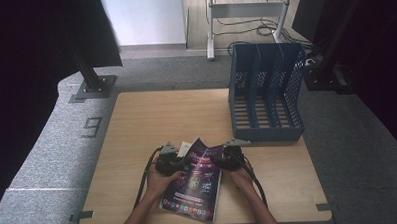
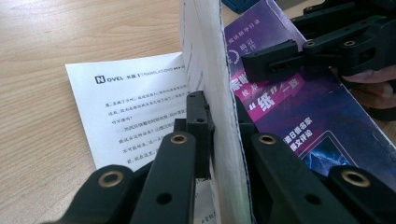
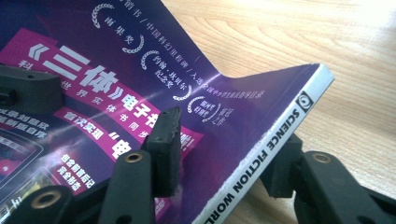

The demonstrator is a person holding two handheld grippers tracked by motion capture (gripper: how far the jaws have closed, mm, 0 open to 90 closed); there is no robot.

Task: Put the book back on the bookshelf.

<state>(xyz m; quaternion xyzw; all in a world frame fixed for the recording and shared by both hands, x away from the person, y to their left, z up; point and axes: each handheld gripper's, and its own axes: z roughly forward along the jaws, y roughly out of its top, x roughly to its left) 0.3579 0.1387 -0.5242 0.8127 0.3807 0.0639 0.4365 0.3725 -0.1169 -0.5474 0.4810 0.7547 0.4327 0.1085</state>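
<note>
1. My left gripper (image 2: 219, 140) pinches the magazine's (image 1: 199, 184) floppy, raised cover edge above the surface (image 1: 137, 124)
2. My right gripper (image 3: 224, 154) straddles its stiffer spine: grip there

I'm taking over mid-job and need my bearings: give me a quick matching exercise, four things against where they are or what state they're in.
Things:
1. left tool
2. right tool
3. blue file rack
4. loose printed sheet

Places or states:
a. stands at the far right of the table
b. clamped on a lifted bunch of the magazine's pages
c. lies flat on the wood beside the magazine
d. jaws straddle the spine edge of the magazine, one above the cover, one below

Pairs: 1-b, 2-d, 3-a, 4-c
</note>
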